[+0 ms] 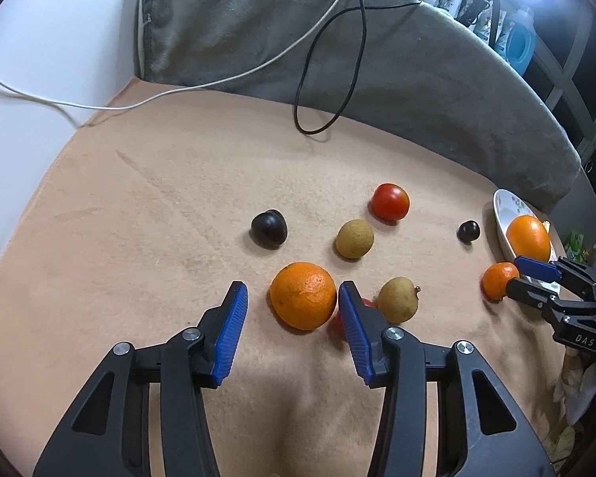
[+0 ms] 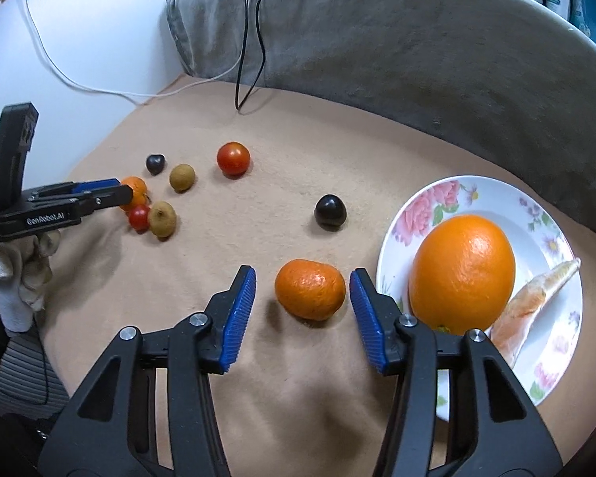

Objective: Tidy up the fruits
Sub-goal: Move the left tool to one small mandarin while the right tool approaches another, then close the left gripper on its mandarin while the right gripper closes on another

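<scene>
We see the left tool (image 1: 292, 306) over the peach cloth (image 1: 139, 238), jaws part open w/ a mandarin (image 1: 302, 295) between them. Right pad (image 1: 353, 326) sits at the fruit's edge; left pad (image 1: 232, 330) stands clear of it, so no grip yet. No earlier view given, so we report position only.

Right tool (image 2: 302, 304) likewise part open, straddling a second mandarin (image 2: 310, 289). Gaps show on both sides of the fruit; pads not pressing.

Fruit layout, left wrist view:
- small tomato (image 1: 337, 320) tucked behind the right pad, mostly hidden
- tan round fruit (image 1: 398, 299) just beside that pad
- second tan fruit (image 1: 354, 238) farther back, centre
- large tomato (image 1: 390, 202) behind it
- dark plum (image 1: 269, 228) to the left
- smaller dark fruit (image 1: 468, 231) near the plate

Right wrist view: floral plate (image 2: 429, 206) lies just right of the right tool, carrying a large orange (image 2: 463, 270) and a peeled citrus piece (image 2: 532, 306) beside it. Second mandarin rests on the cloth, near the plate rim but apart from it.

Grey blanket (image 1: 377, 59) rises behind the cloth; a black cable (image 1: 329, 63) and a white cable (image 1: 79, 101) trail over it. A gloved hand (image 2: 20, 266) holds the left tool's handle
</scene>
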The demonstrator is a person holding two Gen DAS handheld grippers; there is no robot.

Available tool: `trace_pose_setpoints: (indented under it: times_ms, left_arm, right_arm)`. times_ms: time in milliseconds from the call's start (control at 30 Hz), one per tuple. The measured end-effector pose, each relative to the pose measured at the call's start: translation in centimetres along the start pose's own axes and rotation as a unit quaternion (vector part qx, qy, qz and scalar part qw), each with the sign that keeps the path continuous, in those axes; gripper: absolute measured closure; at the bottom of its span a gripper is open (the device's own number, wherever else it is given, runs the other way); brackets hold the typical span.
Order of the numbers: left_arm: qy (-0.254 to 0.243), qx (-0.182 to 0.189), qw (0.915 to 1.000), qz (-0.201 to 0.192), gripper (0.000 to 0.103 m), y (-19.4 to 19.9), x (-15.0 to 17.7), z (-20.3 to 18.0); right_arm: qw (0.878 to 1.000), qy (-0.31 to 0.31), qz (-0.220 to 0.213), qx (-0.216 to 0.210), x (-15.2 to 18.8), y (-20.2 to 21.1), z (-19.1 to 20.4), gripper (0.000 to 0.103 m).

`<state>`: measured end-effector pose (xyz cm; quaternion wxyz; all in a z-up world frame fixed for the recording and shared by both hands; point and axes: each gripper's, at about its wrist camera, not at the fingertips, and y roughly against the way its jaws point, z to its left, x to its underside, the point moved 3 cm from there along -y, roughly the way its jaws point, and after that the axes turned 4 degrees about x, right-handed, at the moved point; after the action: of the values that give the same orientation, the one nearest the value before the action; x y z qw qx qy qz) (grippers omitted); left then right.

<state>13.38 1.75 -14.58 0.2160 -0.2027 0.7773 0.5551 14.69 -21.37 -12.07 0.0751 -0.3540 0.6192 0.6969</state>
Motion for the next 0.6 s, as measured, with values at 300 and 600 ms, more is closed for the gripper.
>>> trace_pose_setpoints:
  times_ms: [300,600]
  left_arm:
    - [-0.009,-0.010,0.9998,0.015,0.065,-1.1,-0.4,-0.4]
    - [-0.018,-0.019,0.9996,0.012,0.069,-1.4,-0.7,-1.0]
  right_arm:
    - [0.999,0.044,0.000,0.028,0.3,-1.2,0.7,0.051]
    - [0.997,0.063,0.002,0.044,0.0,-1.7,0.6,0.060]
